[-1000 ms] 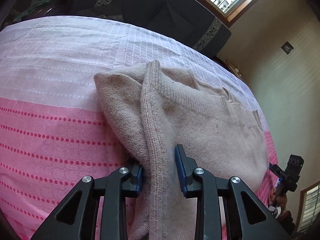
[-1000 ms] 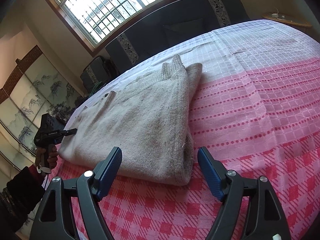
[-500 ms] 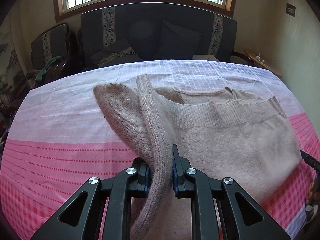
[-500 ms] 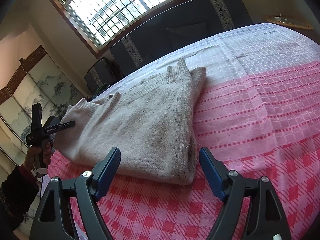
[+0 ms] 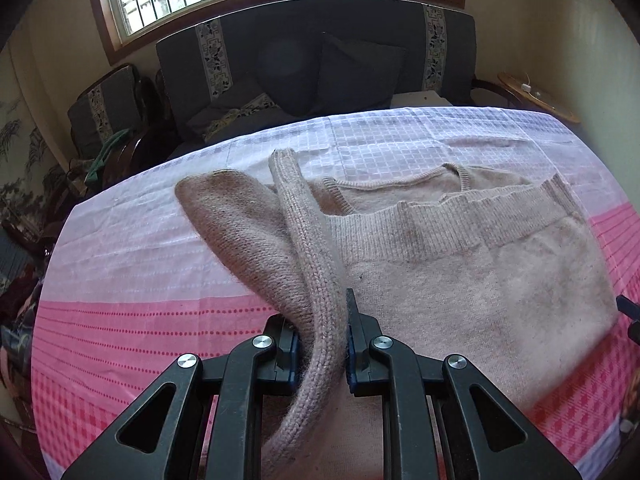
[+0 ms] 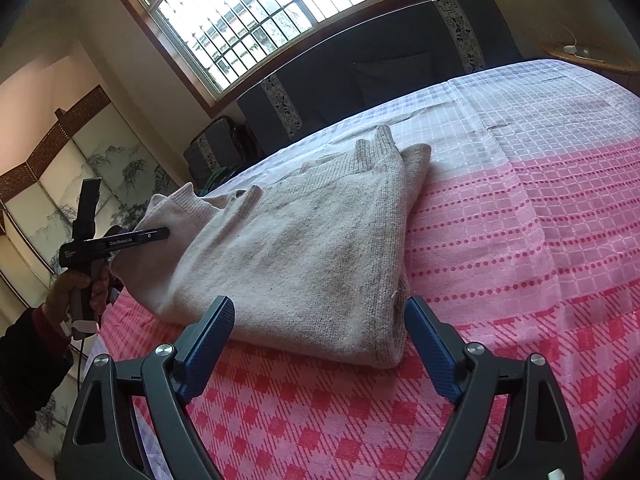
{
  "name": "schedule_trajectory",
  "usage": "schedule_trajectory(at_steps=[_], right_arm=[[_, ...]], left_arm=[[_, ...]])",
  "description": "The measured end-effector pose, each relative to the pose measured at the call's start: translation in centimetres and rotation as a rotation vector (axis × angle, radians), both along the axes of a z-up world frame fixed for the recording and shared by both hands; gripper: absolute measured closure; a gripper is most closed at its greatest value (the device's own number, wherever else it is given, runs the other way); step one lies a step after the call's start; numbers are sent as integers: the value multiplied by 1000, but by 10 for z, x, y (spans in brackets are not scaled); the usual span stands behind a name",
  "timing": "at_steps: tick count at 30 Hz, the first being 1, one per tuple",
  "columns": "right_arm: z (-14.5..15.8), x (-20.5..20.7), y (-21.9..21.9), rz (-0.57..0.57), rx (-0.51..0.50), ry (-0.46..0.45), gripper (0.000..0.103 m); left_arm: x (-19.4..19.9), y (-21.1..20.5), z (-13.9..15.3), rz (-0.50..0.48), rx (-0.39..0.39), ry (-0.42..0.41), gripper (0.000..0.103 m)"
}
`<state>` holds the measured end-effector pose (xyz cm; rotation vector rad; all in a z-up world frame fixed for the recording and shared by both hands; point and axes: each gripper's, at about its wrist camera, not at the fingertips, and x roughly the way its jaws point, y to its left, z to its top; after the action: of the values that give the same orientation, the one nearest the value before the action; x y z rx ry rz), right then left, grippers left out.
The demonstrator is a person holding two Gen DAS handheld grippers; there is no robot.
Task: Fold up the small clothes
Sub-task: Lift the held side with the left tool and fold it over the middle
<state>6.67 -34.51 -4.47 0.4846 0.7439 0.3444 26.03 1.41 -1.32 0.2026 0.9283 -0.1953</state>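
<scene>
A beige knit sweater (image 5: 472,276) lies partly folded on the pink and white checked cloth (image 5: 140,312). My left gripper (image 5: 323,330) is shut on the sweater's ribbed sleeve (image 5: 308,248) and holds that edge raised off the cloth. In the right wrist view the sweater (image 6: 304,256) lies ahead, with the left gripper (image 6: 160,233) at its far left edge. My right gripper (image 6: 320,328) is open and empty, just in front of the sweater's near folded corner.
A dark sofa (image 5: 320,64) with cushions stands behind the table under a barred window (image 6: 288,4). A small round wooden side table (image 5: 536,94) is at the back right. A painted folding screen (image 6: 60,168) stands on the left.
My left gripper closed on the ribbed sleeve and swung round to face the sofa, lifting the sweater's edge. The right gripper stayed open and barely moved.
</scene>
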Motion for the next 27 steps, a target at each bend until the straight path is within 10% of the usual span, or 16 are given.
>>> schedule_trajectory(at_steps=[27], right_arm=[[3, -3, 0, 32, 27, -28, 15]], left_arm=[[28, -44, 28, 96, -301, 196, 86]])
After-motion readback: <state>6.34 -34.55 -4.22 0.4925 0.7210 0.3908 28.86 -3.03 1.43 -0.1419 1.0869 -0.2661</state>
